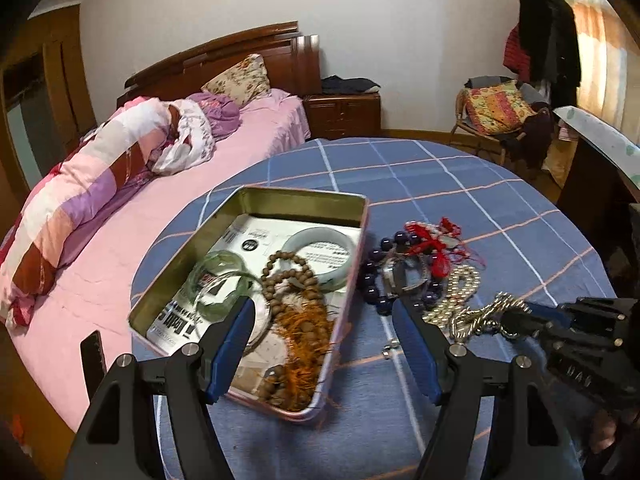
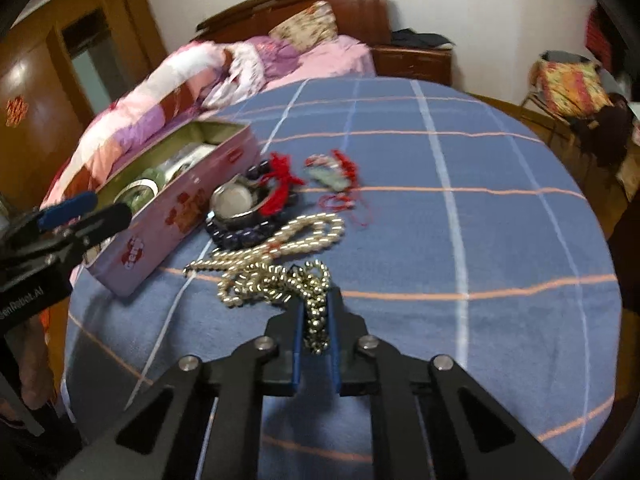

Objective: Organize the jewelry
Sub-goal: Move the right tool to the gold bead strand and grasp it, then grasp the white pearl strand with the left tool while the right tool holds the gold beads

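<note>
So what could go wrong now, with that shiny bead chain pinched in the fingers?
The right gripper holds only one end of the gold bead chain; the rest trails on the cloth, so it may slip out or drag the pearl necklace lying against it. Its tail could also catch the pink tin wall.

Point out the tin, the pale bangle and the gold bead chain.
tin [image 1: 356, 264]: left wrist view, on its right wall.
pale bangle [image 1: 338, 236]: left wrist view, on its far right arc, inside the tin.
gold bead chain [image 2: 256, 280]: right wrist view, on the bunched part lying on the cloth.
</note>
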Tool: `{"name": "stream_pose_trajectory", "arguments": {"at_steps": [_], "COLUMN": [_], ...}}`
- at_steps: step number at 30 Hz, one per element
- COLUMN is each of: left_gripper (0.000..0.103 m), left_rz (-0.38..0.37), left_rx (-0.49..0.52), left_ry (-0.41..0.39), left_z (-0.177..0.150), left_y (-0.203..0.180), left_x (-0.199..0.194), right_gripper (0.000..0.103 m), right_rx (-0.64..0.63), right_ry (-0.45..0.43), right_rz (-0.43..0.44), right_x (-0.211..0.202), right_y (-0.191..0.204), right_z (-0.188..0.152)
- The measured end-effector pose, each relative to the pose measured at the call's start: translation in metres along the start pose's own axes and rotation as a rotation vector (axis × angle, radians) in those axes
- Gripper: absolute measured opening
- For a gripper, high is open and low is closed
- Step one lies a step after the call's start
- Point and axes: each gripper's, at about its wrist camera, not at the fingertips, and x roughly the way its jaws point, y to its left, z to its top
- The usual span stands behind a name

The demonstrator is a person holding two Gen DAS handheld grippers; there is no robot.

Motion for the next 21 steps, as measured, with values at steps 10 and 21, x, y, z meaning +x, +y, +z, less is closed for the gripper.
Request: {"name": "stream_pose_trajectory", "arguments": {"at_steps": [10,21], "left_gripper": [0.069,0.041], "left_rz": [-0.102,-0.207], "left_rx": [0.095,0.104], "left_ry": [0.028,0.168], "left_z": [0.003,-0.004], "left_y": [-0.055,-0.077], "left_x": [0.017,0.058], "right_gripper": [0.013,0.013], "right_rx": [0.121,0.13], "right_ry": [-0.071,-0.076], "right_rz": [-0.086,-0.081], "right_x": [-0.022,-0.008], "right_y": [-0.038,-0.039], "right_z": [-0.001,-0.008]}}
